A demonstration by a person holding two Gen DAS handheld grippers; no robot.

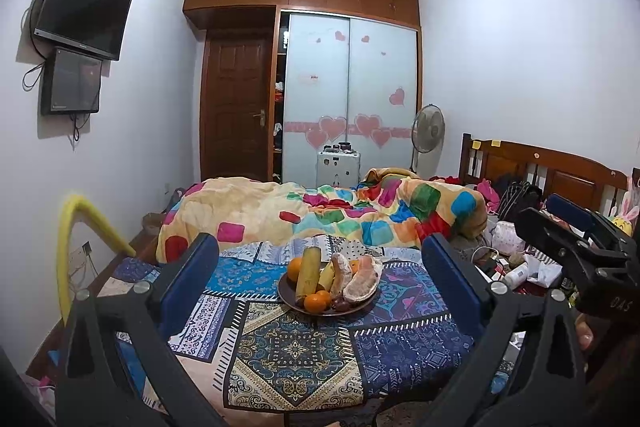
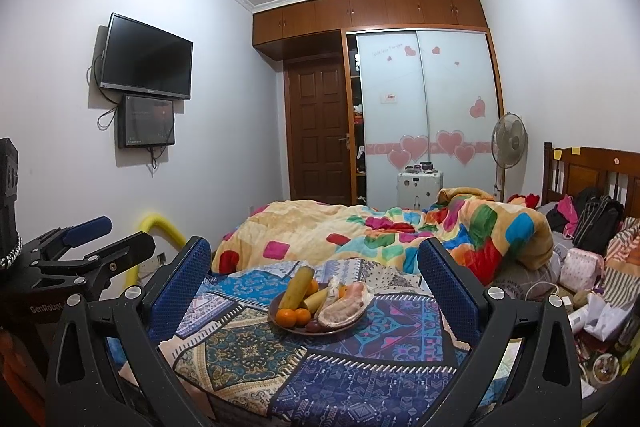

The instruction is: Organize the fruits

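Fruit sits heaped on a brown plate (image 1: 308,308) at mid-bed, on the patterned cloth (image 1: 296,355): oranges (image 1: 317,301), a banana (image 1: 326,275), a long yellow stalk (image 1: 308,271), peeled pomelo pieces (image 1: 360,281). Left gripper (image 1: 320,267) and right gripper (image 2: 316,277) both hover short of the plate, jaws spread wide and empty, framing it, likely lined up for access. Fits either gathered fruit or a pile awaiting sorting.
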